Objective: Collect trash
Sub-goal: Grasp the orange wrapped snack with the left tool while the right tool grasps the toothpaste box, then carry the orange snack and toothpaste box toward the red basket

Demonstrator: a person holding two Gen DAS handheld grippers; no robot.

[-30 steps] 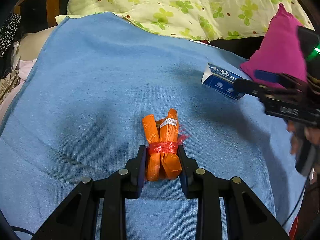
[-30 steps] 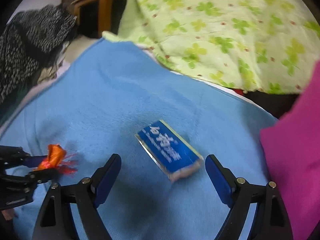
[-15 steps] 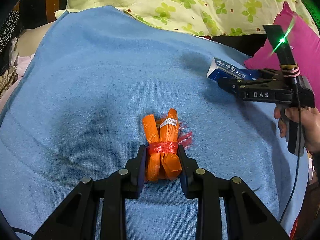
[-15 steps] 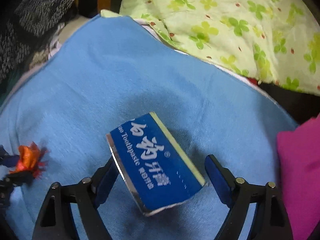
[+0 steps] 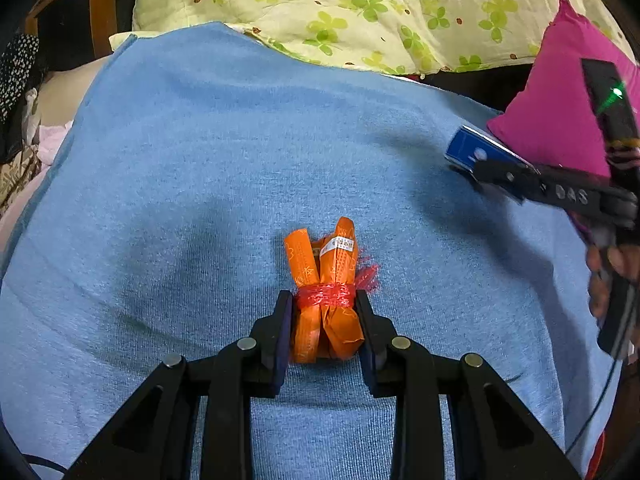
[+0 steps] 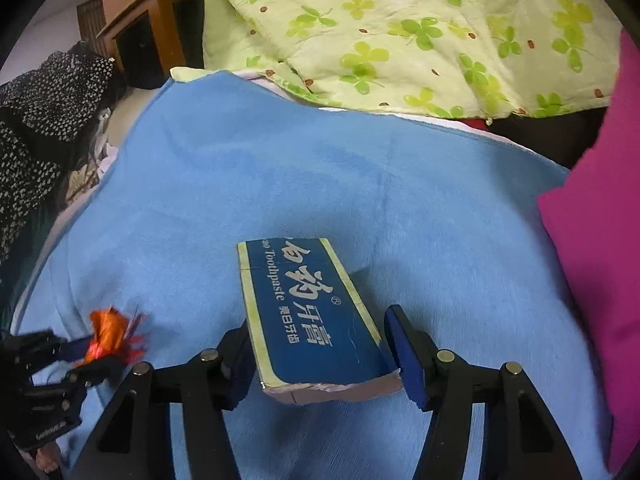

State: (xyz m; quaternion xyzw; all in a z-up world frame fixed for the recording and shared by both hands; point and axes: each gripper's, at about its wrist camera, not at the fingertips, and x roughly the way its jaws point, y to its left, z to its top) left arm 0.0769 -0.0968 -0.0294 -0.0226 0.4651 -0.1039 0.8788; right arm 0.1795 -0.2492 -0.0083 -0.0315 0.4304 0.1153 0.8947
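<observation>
My left gripper point(image 5: 323, 300) is shut on an orange wrapper bundle point(image 5: 326, 280) tied with red string, just above the blue blanket point(image 5: 200, 160). A blue toothpaste box point(image 6: 312, 312) lies lengthwise between the fingers of my right gripper point(image 6: 320, 340), whose jaws are closing. The left pad point(image 6: 240, 344) sits against the box's edge, and a thin gap shows at the right pad point(image 6: 402, 352). The left wrist view has the box point(image 5: 476, 152) sticking out past the right gripper at the far right, with a hand behind it. The bundle point(image 6: 110, 334) shows at lower left in the right wrist view.
A pink pillow point(image 6: 600, 240) lies close to the right of the box. A yellow-green clover quilt point(image 5: 360, 12) covers the back. Dark patterned clothing point(image 6: 44, 128) and a wooden cabinet point(image 6: 136, 20) stand past the blanket's left edge.
The right gripper has come forward over the toothpaste box and narrowed from wide open to nearly the box's width. The box has turned lengthwise between the fingers. The left gripper stayed still on the bundle.
</observation>
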